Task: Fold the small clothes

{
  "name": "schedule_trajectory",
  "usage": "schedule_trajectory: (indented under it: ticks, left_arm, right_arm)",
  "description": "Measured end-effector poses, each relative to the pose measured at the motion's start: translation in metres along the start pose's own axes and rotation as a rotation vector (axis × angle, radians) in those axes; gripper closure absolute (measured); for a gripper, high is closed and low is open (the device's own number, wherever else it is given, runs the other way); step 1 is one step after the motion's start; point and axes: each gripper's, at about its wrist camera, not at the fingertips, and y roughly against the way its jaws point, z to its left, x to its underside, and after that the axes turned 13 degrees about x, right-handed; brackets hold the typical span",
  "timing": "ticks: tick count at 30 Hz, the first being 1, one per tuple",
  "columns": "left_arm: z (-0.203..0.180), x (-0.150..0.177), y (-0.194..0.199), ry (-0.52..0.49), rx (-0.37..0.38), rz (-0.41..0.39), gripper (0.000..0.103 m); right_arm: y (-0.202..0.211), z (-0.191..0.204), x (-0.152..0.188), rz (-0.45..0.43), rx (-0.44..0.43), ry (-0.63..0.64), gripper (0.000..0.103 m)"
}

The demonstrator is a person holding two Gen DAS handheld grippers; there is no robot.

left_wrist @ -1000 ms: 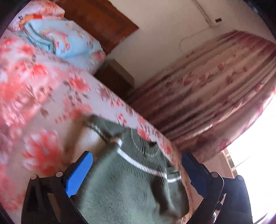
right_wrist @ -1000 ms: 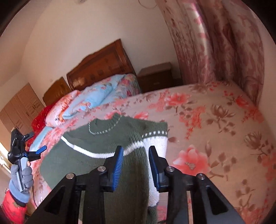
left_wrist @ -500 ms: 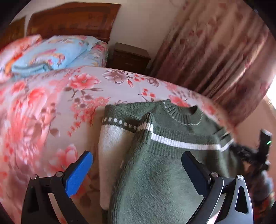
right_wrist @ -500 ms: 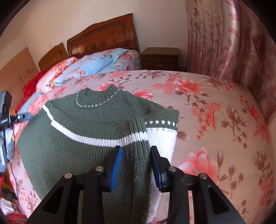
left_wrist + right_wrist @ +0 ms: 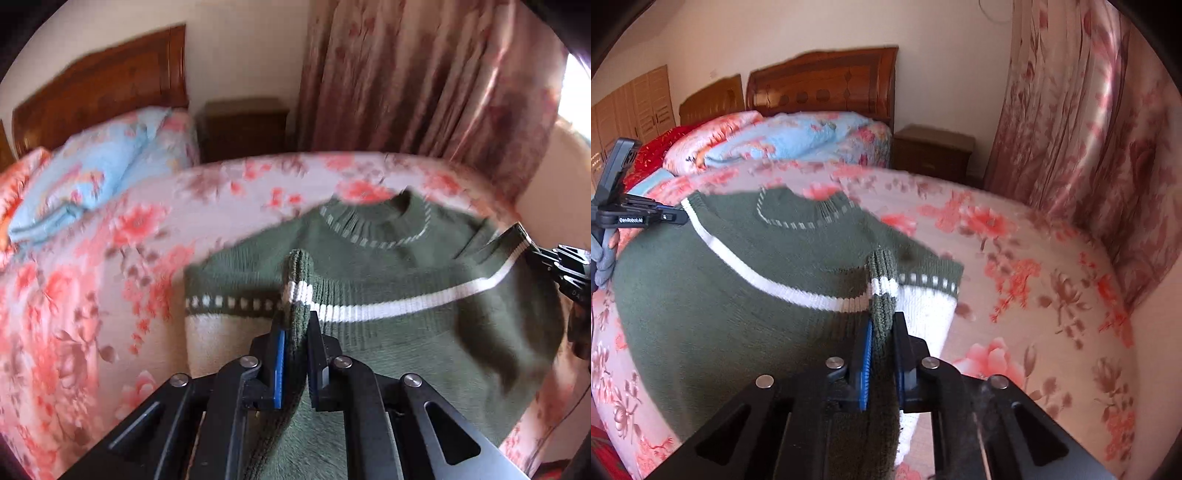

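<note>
A small dark green knit sweater (image 5: 406, 332) with a white chest stripe and white sleeve ends is stretched over the floral bed. My left gripper (image 5: 294, 325) is shut on a ridge of its green knit at one shoulder. My right gripper (image 5: 882, 328) is shut on the other shoulder of the sweater (image 5: 720, 302). The right gripper shows at the sweater's far edge in the left wrist view (image 5: 554, 258). The left gripper shows at the sweater's left edge in the right wrist view (image 5: 646, 218). A white sleeve (image 5: 923, 314) hangs beside my right gripper.
The bed (image 5: 1034, 295) has a pink floral cover. A folded light blue quilt (image 5: 92, 177) and pillows lie by the wooden headboard (image 5: 820, 85). A dark nightstand (image 5: 934, 151) stands beside floral curtains (image 5: 424, 81). Wardrobe doors (image 5: 631, 103) are at far left.
My left gripper has closed from wide open onto the sweater's shoulder. My right gripper has closed tighter on its hold. The sweater is now spread between both grippers.
</note>
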Motion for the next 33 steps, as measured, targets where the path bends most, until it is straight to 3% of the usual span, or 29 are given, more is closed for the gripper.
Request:
schedule_trajectory:
  ticks: [4,7,10,14,19,20,22,24,26,30,33]
  left_arm:
    - [0.018,-0.019,0.034,0.095,0.071,-0.120,0.000]
    - [0.035,-0.037,0.028,0.146,0.041,-0.136,0.000]
    - [0.052,-0.046,-0.005,0.194,0.006,-0.080,0.000]
    - [0.067,-0.036,-0.051,0.217,-0.058,0.012,0.000]
    - [0.069,-0.036,-0.049,0.224,-0.068,-0.014,0.000]
    - [0.067,-0.038,-0.045,0.220,-0.083,-0.021,0.000]
    - [0.055,-0.046,-0.026,0.201,-0.146,-0.090,0.000]
    - [0.039,-0.050,-0.002,0.190,-0.164,-0.221,0.000]
    - [0.021,-0.052,0.010,0.170,-0.158,-0.310,0.000]
    - [-0.010,-0.056,-0.034,0.091,-0.137,-0.148,0.000]
    - [-0.018,-0.044,-0.072,0.063,-0.186,-0.031,0.000]
  right_arm:
    - [0.025,-0.013,-0.026,-0.085,0.006,-0.015,0.093]
    - [0.012,-0.022,-0.052,-0.095,0.032,-0.024,0.093]
    - [-0.028,-0.020,-0.073,-0.036,0.039,-0.022,0.093]
    - [-0.094,-0.010,-0.063,0.149,0.063,-0.022,0.093]
    - [-0.090,-0.028,-0.052,0.151,0.024,-0.142,0.092]
    - [-0.086,-0.029,-0.054,0.157,0.027,-0.149,0.088]
    - [-0.073,-0.030,-0.061,0.152,0.069,-0.161,0.087]
    - [-0.055,-0.020,-0.071,0.102,0.096,-0.145,0.075]
    - [-0.039,0.000,-0.081,0.045,0.089,-0.112,0.073]
    - [-0.058,0.069,-0.090,0.088,-0.020,0.023,0.072]
    - [-0.086,0.102,-0.080,0.184,-0.085,0.062,0.072]
